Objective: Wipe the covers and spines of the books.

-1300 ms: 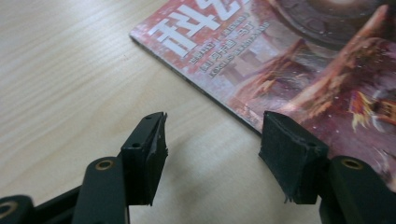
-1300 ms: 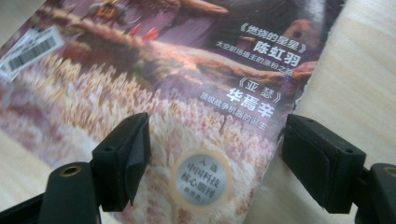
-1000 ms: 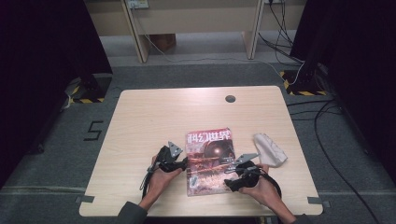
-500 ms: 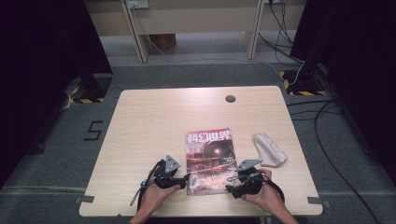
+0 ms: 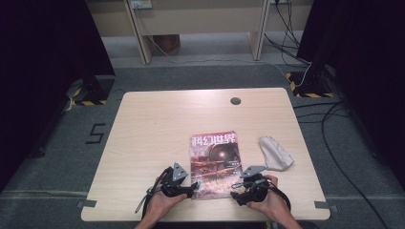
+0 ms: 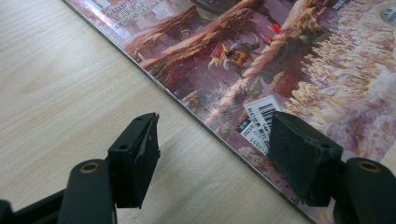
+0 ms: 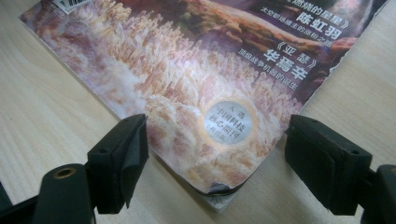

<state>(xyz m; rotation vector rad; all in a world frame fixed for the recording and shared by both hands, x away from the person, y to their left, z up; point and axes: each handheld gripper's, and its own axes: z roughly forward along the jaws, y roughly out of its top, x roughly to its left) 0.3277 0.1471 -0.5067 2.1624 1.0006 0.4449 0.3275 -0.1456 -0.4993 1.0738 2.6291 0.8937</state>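
Near the table's [image 5: 143, 124] front edge we've got both grippers, left [image 5: 191, 187] and right [image 5: 235, 190], jaws open, straddling the magazine's [image 5: 214, 157] bottom corners, the left having just widened, so next is probably pinching the cover.

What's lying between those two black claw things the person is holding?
The magazine, lying flat on the table: in the high view its near edge spans the gap between left gripper and right gripper.

Worktop [image 5: 143, 138]: bare wood across the whole left half and the far strip. Obstacles: magazine [image 5: 213, 162], flat at near centre; crumpled cloth [image 5: 275, 152], well right of it, with a bare lane between them; round cable hole [image 5: 235, 100] near the far edge. Left gripper [image 5: 193, 186] and right gripper [image 5: 235, 189] flank the magazine's near corners.
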